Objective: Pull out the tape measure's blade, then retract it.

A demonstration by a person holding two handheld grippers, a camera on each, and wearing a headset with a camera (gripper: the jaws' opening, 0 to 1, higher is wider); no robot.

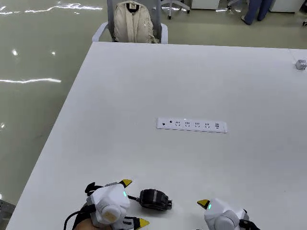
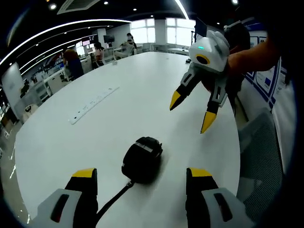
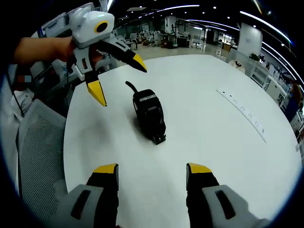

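Observation:
A black tape measure lies on the white table near its front edge, its blade not drawn out. In the left gripper view the tape measure rests just ahead of my left gripper, whose jaws stand open and apart from it; its black strap trails back between them. My left gripper sits just left of the case. My right gripper is open too, a short way from the tape measure. It hovers to the right, also open as the right gripper.
A white power strip lies mid-table. A chair with a cream jacket stands at the far edge. A small grey object sits far right. The table's left edge runs diagonally beside the glossy floor.

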